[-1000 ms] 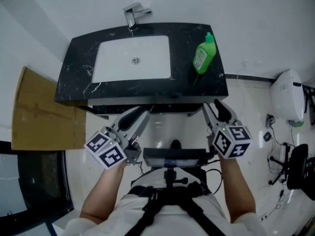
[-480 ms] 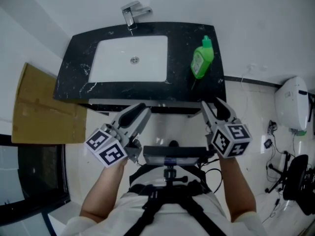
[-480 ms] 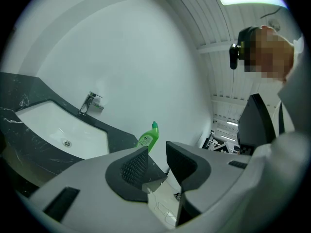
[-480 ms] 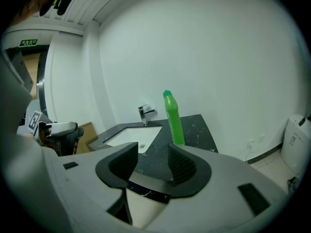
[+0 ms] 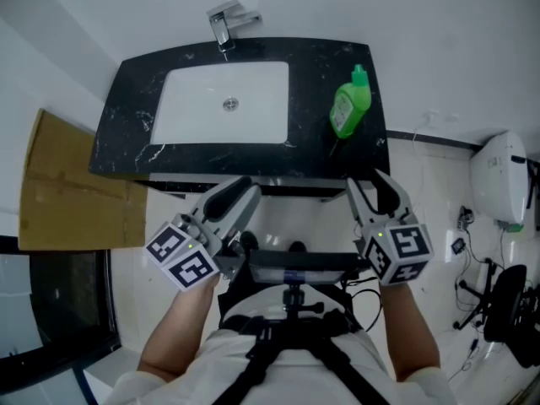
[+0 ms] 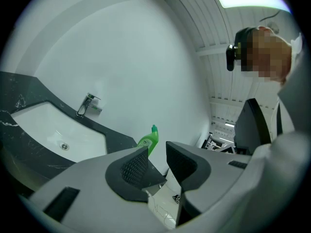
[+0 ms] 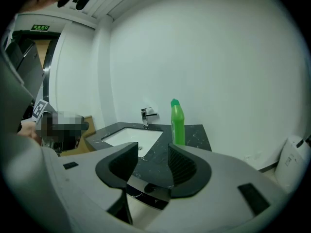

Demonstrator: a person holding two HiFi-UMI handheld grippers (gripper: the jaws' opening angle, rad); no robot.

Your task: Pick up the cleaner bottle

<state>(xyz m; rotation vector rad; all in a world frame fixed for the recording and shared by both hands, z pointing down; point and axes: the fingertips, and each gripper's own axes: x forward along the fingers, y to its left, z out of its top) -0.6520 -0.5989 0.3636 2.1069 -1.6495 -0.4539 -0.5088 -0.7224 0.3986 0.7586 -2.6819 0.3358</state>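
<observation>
A pale glossy floor (image 5: 447, 218) fills the lower half of the head view. A black marble-veined counter (image 5: 135, 133) stands against a white wall. A flat sheet of cardboard (image 5: 67, 192) sits just beside the counter's left end. A white rectangular basin (image 5: 194, 108) is sunk into the left and middle of the counter. Off to the right, well apart from the counter, a white rounded device (image 5: 498, 175) is near the wall, with a black chair (image 5: 510, 289) below it in the head view.

The person holds both tools in front of the counter's front edge, over the floor. The left tool (image 5: 245, 191) points towards the counter below the basin. Its jaws are spread with a narrow gap, and nothing is between them. The right tool (image 5: 369, 182) points towards the counter's right part. Its jaws are spread wider and are likewise empty.

The green bottle (image 5: 351, 104) stands upright on the counter's right part. It is to the right of the basin and apart from it, with its green cap on. It is well clear of both tools, and the right one is the nearer. In the right tool's view it rises beyond the gap, just above the right jaw.

A chrome tap (image 5: 226, 24) stands at the basin's back edge, by the wall.
</observation>
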